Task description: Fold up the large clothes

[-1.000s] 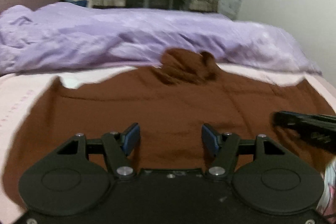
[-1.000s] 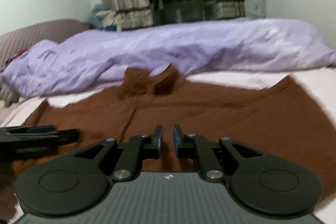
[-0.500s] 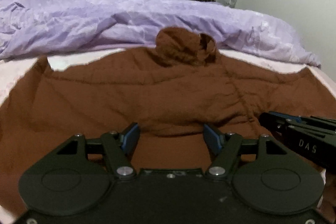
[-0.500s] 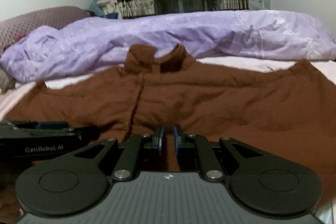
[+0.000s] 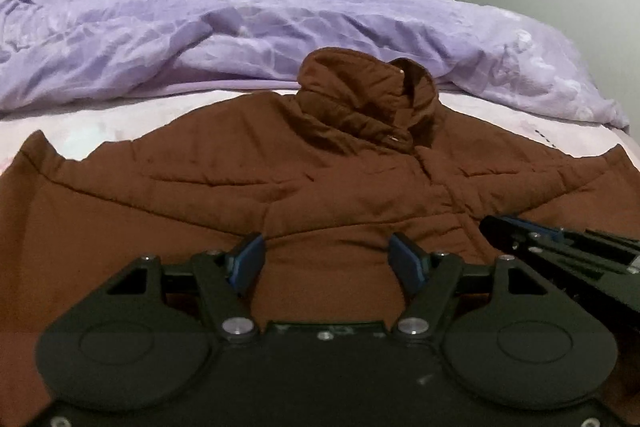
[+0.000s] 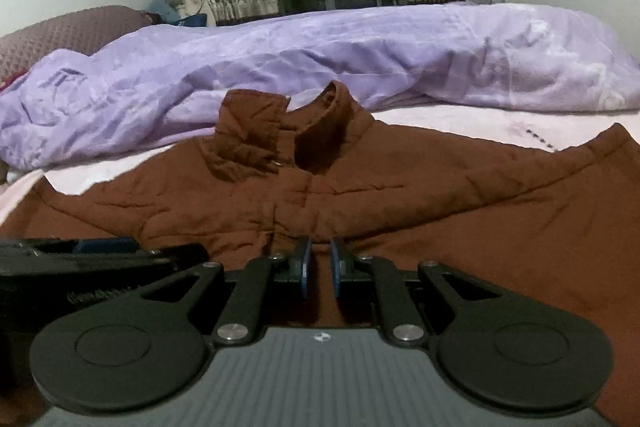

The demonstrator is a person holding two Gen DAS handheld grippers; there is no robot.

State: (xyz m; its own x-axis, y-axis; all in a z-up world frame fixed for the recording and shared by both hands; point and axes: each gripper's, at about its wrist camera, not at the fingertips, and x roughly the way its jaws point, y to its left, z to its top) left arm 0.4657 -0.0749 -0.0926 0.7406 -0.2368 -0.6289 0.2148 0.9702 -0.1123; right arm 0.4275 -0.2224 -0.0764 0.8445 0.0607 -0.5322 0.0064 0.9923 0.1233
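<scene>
Both tools moved in over the brown jacket (image 5: 224,203); left tool (image 5: 328,263) just widened, empty; right tool (image 6: 318,267) narrow, empty. Grasp not begun.

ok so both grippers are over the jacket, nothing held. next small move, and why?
Probably lower the left gripper onto the jacket and close on a fold. The jacket lies flat and unfolded on the bed, collar up; the left gripper's jaws have just been opening with nothing between them, and the right gripper is nearly shut and empty.
</scene>
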